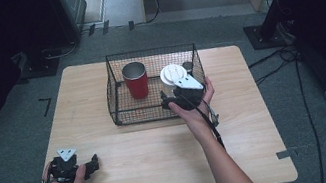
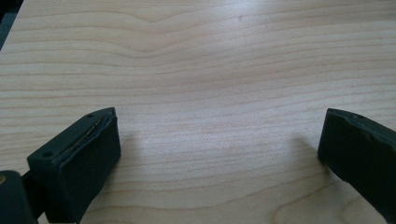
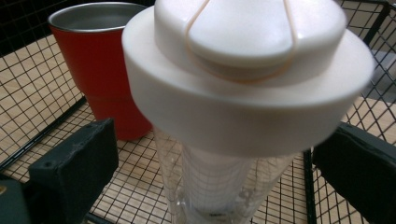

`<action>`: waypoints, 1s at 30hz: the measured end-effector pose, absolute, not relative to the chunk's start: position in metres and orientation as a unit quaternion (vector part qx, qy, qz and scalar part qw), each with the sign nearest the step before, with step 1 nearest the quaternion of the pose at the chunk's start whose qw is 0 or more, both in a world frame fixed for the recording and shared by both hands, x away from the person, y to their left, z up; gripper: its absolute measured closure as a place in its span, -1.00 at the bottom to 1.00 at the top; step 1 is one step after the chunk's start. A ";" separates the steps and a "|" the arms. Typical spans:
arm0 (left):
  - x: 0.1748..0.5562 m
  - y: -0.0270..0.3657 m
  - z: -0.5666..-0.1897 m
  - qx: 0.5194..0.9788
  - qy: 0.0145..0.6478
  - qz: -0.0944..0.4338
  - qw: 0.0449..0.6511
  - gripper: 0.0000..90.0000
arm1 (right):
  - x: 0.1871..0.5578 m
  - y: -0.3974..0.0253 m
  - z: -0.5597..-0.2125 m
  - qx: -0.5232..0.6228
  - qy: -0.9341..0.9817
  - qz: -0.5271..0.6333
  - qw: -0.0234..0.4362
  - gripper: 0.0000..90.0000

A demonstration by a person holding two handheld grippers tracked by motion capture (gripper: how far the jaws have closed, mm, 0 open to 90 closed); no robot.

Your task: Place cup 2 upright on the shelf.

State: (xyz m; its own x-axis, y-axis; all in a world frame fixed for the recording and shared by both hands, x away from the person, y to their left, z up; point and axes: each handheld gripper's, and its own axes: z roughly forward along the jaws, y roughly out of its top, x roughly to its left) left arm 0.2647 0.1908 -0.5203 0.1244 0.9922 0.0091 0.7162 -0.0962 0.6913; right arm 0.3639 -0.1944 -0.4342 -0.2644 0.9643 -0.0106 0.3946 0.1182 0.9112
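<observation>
Tipping is the main risk: the right tool (image 1: 173,101), jaws wide apart around the white-lidded clear bottle (image 3: 243,93) inside the wire basket (image 1: 122,115), could nudge it into the red cup (image 1: 136,80). Left tool (image 1: 93,164) rests open on the bench (image 1: 163,162).

The high view looks down on the whole table (image 1: 163,162); each gripper view sits close, the right facing the basket (image 3: 42,88).

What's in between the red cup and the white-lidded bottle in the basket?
Nothing but bare wire basket floor. The high view shows a gap between the red cup and the white-lidded bottle; they stand apart.
</observation>
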 end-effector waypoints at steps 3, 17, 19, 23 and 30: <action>0.265 0.191 -0.520 0.697 0.613 0.250 0.277 -1.00 | 0.357 -0.197 -0.434 0.504 0.669 0.433 0.334 -0.98; 0.265 0.191 -0.520 0.697 0.613 0.250 0.277 -1.00 | 0.323 -0.212 -0.437 0.493 0.664 0.452 0.335 -0.98; 0.265 0.191 -0.520 0.697 0.613 0.249 0.276 -1.00 | 0.318 -0.215 -0.438 0.492 0.663 0.454 0.336 -0.98; 0.265 0.191 -0.520 0.697 0.613 0.250 0.276 -1.00 | 0.309 -0.224 -0.442 0.492 0.662 0.452 0.338 -0.98; 0.265 0.191 -0.520 0.697 0.613 0.249 0.276 -1.00 | 0.295 -0.238 -0.452 0.501 0.659 0.449 0.335 -0.98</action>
State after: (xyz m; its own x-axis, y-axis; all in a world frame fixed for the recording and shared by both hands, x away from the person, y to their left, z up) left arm 0.2647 0.1908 -0.5202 0.1245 0.9922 0.0094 0.7167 -0.0965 0.6907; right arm 0.2953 -0.2383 -0.4517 -0.2727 0.9621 0.0088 0.3603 0.0937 0.9281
